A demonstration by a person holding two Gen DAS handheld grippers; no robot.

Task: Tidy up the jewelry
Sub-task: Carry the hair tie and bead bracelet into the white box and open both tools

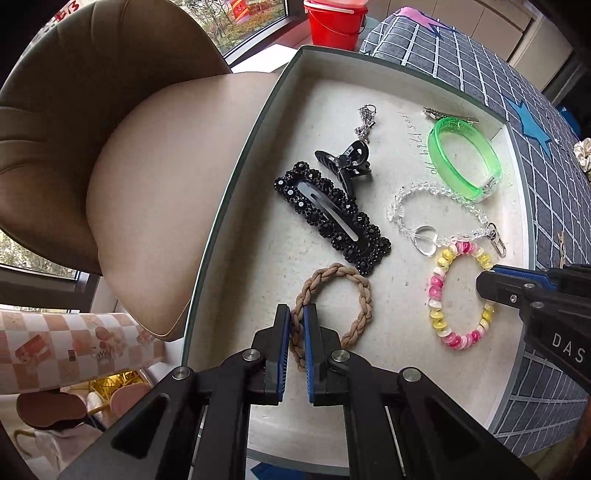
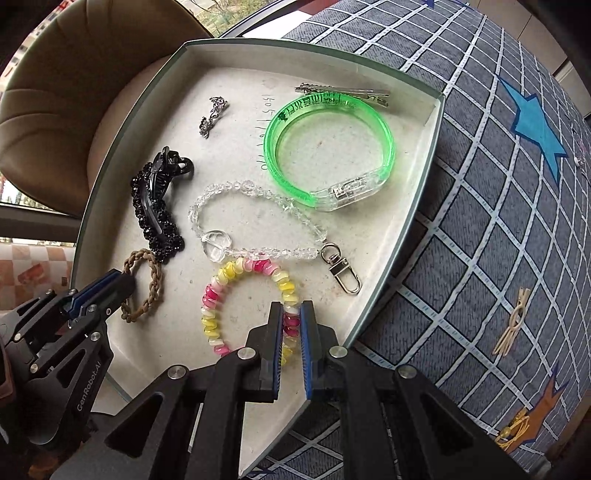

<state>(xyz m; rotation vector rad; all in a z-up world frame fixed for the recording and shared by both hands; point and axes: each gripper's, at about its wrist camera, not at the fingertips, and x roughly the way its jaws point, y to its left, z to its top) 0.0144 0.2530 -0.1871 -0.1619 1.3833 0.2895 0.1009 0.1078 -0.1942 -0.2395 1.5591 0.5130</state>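
Observation:
A shallow white box point(image 1: 236, 177) point(image 2: 424, 192) lies on a checked cloth. My left gripper point(image 1: 297, 314) is shut on a brown braided hair tie point(image 1: 354, 291) point(image 2: 153, 291) at the box's near left. My right gripper point(image 2: 291, 314) point(image 1: 484, 286) is shut on a pink, yellow and white bead bracelet point(image 2: 221, 280) point(image 1: 437, 291) at the near right. Further in lie a black beaded clip point(image 1: 332, 218) point(image 2: 159, 221), a black claw clip point(image 1: 351, 162), a clear bead chain point(image 1: 424, 192) point(image 2: 258, 206), a green bangle point(image 1: 461, 162) point(image 2: 332, 155) and a silver charm point(image 1: 365, 122) point(image 2: 214, 114).
A silver alligator clip point(image 2: 343, 92) lies at the box's far edge. A tan chair point(image 1: 129, 166) stands left of the box, a red bucket point(image 1: 332, 26) behind. On the cloth point(image 2: 498, 221) lie a cream hair clip point(image 2: 515, 321) and a yellow tie point(image 2: 513, 432).

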